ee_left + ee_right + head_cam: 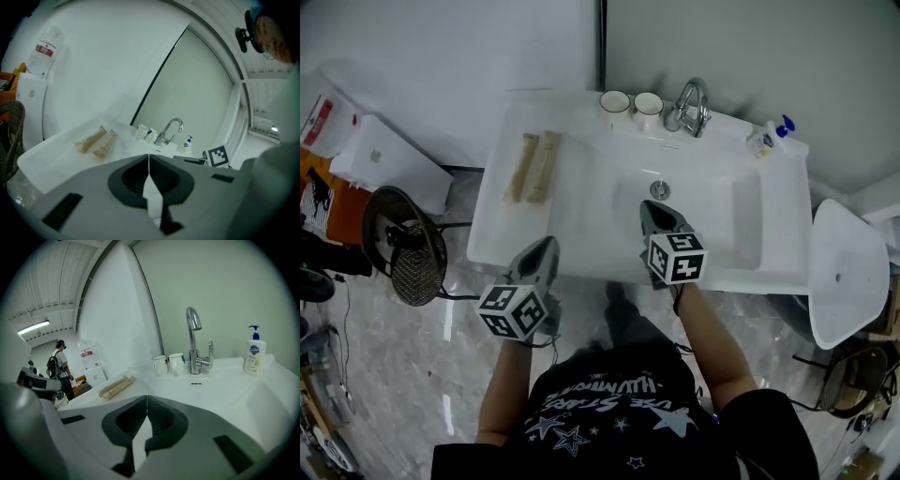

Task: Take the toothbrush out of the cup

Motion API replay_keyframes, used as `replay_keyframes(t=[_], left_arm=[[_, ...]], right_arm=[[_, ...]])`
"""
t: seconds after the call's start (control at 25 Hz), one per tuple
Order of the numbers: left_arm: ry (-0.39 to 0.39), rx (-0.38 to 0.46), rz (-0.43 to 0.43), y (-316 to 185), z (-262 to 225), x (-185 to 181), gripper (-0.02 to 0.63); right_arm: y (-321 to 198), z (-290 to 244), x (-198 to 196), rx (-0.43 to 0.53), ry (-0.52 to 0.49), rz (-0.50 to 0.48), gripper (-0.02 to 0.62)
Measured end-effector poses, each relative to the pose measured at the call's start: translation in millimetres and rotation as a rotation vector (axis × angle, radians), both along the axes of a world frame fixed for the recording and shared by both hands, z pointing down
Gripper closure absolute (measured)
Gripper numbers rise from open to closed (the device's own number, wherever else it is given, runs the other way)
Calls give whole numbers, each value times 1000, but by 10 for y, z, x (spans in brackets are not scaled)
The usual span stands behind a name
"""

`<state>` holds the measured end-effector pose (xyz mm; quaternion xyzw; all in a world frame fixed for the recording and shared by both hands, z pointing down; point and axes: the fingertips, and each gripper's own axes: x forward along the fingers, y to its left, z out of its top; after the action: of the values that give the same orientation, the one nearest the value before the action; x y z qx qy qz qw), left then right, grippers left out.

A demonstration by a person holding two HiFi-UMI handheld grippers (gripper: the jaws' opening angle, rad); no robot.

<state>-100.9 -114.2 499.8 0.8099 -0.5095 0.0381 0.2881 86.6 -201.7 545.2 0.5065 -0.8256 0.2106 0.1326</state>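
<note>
The left tongs (149, 157) are together, tip against tip, with nothing between them. The right tongs (147, 398) are likewise closed and empty.

In the head view the left pair sits over the sink's (787, 220) near left edge. The right pair sits further in, over the bowl and just near of the drain (659, 190).

The two cups (630, 103) stand side by side on the far rim, just left of the tap (691, 106). They are well apart from both tongs, far of the right pair and far-right of the left pair. The toothbrush I cannot make out in either cup from any view.

Two long beige packets (534, 167) lie side by side on the left ledge, far of the left tongs. A soap bottle (766, 139) stands at the far right corner.

Only the head view shows both tongs at once and looks down towards the mouths of the cups. It also takes in a fan (403, 248) on the floor to the left.

The left gripper view alone shows a water bottle (44, 47) high on the left, and the right gripper's marker cube (217, 156) at its right. The right gripper view alone shows the cups from the side with the soap bottle's label, and a person (60, 364) with a backpack far off to the left.
</note>
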Motion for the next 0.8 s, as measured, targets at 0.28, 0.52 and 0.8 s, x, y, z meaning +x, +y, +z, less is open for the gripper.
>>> replay_keyframes(t=[0.28,0.52,0.8], left_arm=[[7,42,32,606,-150,-34,586],[2,78,77,1112,-287,-59,588],[10,108,118,1587,-382,-105,586]], right_arm=[[611,-317,81,66,-18,57,581],[1165,-467,141,88,-30,107,581],[1790,-558,136,101,-28,135,581]])
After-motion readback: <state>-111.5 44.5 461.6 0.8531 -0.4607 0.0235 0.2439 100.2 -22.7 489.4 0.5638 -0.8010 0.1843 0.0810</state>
